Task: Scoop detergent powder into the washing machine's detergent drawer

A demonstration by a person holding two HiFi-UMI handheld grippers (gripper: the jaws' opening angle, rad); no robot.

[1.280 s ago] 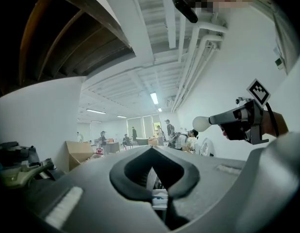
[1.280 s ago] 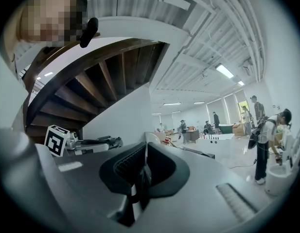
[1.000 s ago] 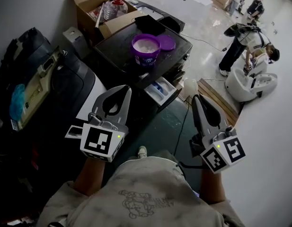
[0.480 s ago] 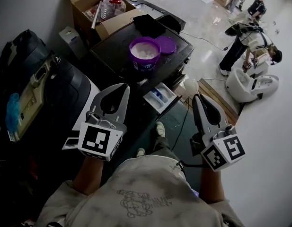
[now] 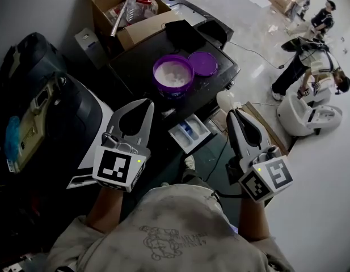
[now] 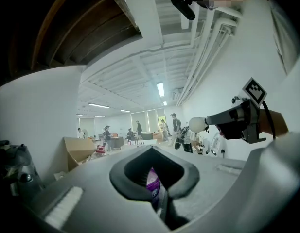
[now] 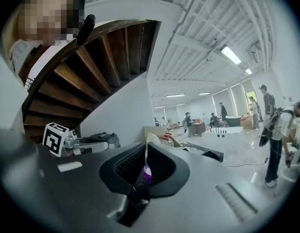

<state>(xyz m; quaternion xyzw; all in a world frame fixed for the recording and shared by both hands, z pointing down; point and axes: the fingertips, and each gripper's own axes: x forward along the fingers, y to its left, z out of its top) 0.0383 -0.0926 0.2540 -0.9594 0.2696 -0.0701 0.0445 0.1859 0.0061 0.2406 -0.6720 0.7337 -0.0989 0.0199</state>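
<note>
A purple tub of white detergent powder point(image 5: 173, 75) stands open on the dark washing machine's top point(image 5: 140, 64), with its purple lid point(image 5: 203, 63) lying beside it. Below the top's front edge, the detergent drawer point(image 5: 189, 133) is pulled out. My right gripper point(image 5: 232, 114) is shut on a white scoop point(image 5: 224, 100), held to the right of the drawer and above it. The left gripper view shows that scoop point(image 6: 196, 124) too. My left gripper point(image 5: 147, 105) is shut and holds nothing; it hovers left of the drawer, short of the tub.
A cardboard box point(image 5: 129, 13) with a large bottle stands behind the machine, and a black item point(image 5: 183, 33) lies on its top. A dark bag point(image 5: 27, 101) is on the left. At right are people point(image 5: 311, 61), a white appliance point(image 5: 308, 115) and a wooden board point(image 5: 265, 129).
The person has stepped closer: tub, machine and drawer sit lower in the head view. Both grippers keep their pose, and the right one still holds the scoop.
</note>
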